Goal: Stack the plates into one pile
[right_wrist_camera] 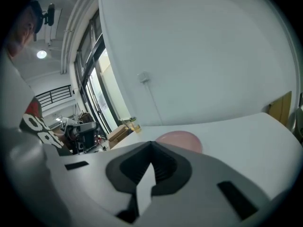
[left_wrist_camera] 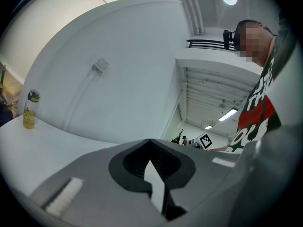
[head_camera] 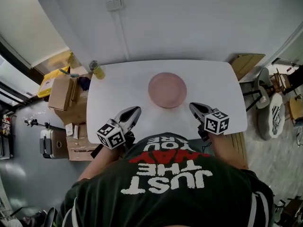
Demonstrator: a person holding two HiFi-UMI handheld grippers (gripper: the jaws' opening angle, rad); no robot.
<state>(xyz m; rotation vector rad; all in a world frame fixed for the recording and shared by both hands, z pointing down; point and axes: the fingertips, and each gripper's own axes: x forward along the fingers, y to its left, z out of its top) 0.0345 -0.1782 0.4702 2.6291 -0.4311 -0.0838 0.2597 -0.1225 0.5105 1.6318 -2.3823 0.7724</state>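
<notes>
Pink round plate [head_camera: 167, 89] is set on the white bench [head_camera: 118, 86], ahead between the left gripper [head_camera: 134, 111] and the slightly nearer right gripper [head_camera: 194, 107], whose fingers are closed on nothing.

I hold my left gripper [head_camera: 134, 111] and right gripper [head_camera: 195, 107] close before my torso, tips angled inward, both jaws pressed together, empty.
</notes>
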